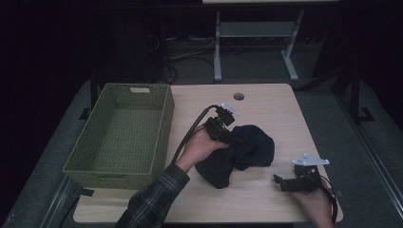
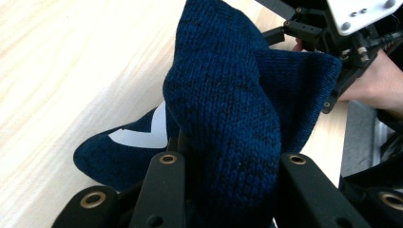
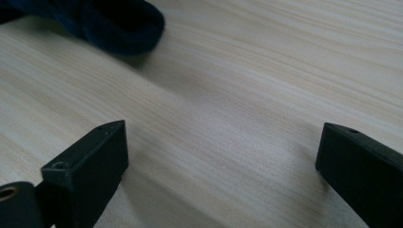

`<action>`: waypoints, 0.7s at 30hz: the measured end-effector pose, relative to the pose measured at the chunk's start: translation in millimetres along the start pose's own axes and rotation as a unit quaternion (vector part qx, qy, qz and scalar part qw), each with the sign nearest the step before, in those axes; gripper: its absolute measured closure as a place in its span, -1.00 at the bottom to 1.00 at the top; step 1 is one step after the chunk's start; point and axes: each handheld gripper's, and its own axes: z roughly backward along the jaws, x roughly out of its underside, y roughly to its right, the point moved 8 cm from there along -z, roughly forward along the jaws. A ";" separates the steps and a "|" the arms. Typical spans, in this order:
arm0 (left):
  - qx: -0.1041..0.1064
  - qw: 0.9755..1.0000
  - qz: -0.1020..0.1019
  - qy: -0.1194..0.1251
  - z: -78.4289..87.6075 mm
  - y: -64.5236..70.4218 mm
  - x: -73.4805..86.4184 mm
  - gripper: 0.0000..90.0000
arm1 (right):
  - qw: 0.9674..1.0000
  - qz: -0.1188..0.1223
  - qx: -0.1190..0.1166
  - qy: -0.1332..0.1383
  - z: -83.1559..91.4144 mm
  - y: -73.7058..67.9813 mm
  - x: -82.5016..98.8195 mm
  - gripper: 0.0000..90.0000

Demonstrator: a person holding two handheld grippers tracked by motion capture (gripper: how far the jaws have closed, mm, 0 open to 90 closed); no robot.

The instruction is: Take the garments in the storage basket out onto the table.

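Right of woven green basket [image 1: 124, 134]: dark blue knitted garment [image 1: 240, 153] pinched between left gripper [image 1: 234, 138] fingers, apparently for lifting off worktop [image 1: 266, 111]; right gripper [image 1: 280, 181] fingers wide, idle nearby.

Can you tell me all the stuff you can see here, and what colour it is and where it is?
knitted hat: one, dark blue, middle of the table, pinched in the left tool
basket: one, green woven, left part of the table
table: one, light wood, under everything
left tool: one, black, shut on the hat's fabric
right tool: one, black, jaws open, low over the table's near right corner
sleeve: one, plaid, bottom edge
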 end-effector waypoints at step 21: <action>0.011 0.999 0.041 -0.007 -40.3 -20.2 28.7 0.61 | 1.000 0.001 0.000 0.000 -0.2 0.1 -0.1 -0.93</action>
